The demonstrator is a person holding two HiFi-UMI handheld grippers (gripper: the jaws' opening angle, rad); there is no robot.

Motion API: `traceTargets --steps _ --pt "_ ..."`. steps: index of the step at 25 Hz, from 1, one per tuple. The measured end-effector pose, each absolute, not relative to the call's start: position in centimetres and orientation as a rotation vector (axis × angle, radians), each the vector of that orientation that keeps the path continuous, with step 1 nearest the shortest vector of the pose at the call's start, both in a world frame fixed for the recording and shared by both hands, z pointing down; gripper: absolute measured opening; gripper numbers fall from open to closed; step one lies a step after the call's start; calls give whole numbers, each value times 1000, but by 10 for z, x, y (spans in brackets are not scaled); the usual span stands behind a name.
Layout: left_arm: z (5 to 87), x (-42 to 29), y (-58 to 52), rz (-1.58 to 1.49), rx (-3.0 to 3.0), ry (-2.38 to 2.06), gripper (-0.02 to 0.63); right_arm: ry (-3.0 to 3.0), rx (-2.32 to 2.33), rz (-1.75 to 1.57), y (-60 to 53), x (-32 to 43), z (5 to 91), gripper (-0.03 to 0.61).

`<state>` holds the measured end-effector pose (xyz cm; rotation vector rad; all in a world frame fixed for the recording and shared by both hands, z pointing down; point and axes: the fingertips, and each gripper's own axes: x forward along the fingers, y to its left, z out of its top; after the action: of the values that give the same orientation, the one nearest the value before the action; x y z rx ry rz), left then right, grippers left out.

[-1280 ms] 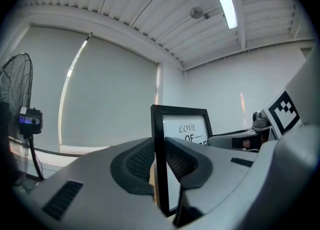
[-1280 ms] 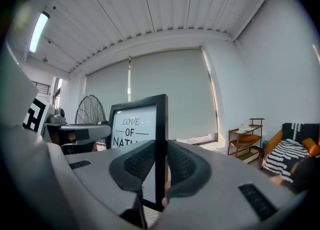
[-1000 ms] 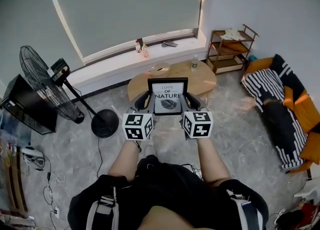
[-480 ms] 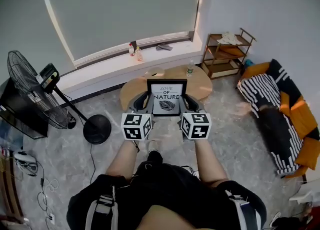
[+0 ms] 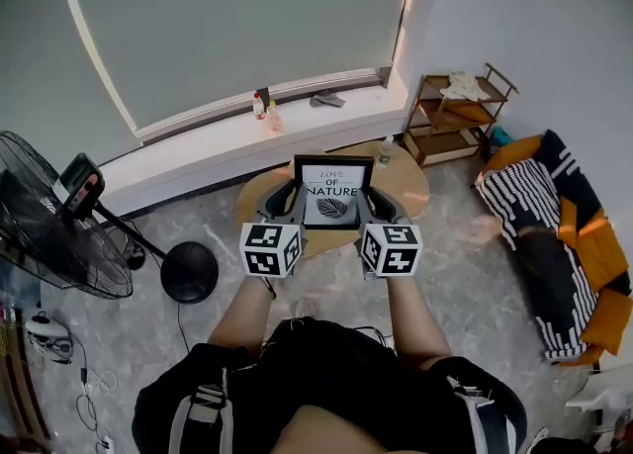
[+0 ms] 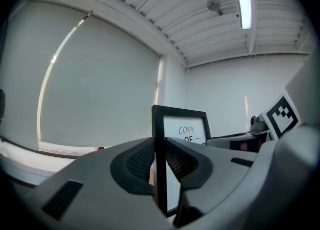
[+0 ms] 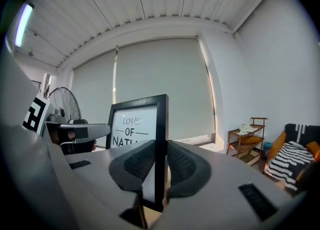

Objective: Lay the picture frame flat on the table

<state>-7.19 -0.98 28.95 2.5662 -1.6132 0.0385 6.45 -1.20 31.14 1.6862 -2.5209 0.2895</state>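
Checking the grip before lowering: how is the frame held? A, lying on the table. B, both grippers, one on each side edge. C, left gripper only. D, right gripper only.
B: left gripper and right gripper each clamp a side edge of the upright frame.

Room: large window (image 5: 237,27) with grey blind lowered, white sill (image 5: 237,137) beneath; floor fan (image 5: 49,239) at left; wooden shelf (image 5: 457,118) in the right corner; striped sofa (image 5: 556,220) with orange cushions along the right wall (image 5: 534,27); grey marbled floor (image 5: 475,289).
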Motion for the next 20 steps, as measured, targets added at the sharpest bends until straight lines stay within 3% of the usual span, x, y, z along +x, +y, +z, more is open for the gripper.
traceTargets --steps 9,20 --pt "298 -122 -151 43 2561 -1540 80 -2475 1709 327 -149 15 318 91" --pt "345 -141 -229 107 2482 -1493 80 -2411 1661 410 -227 -4 360 91"
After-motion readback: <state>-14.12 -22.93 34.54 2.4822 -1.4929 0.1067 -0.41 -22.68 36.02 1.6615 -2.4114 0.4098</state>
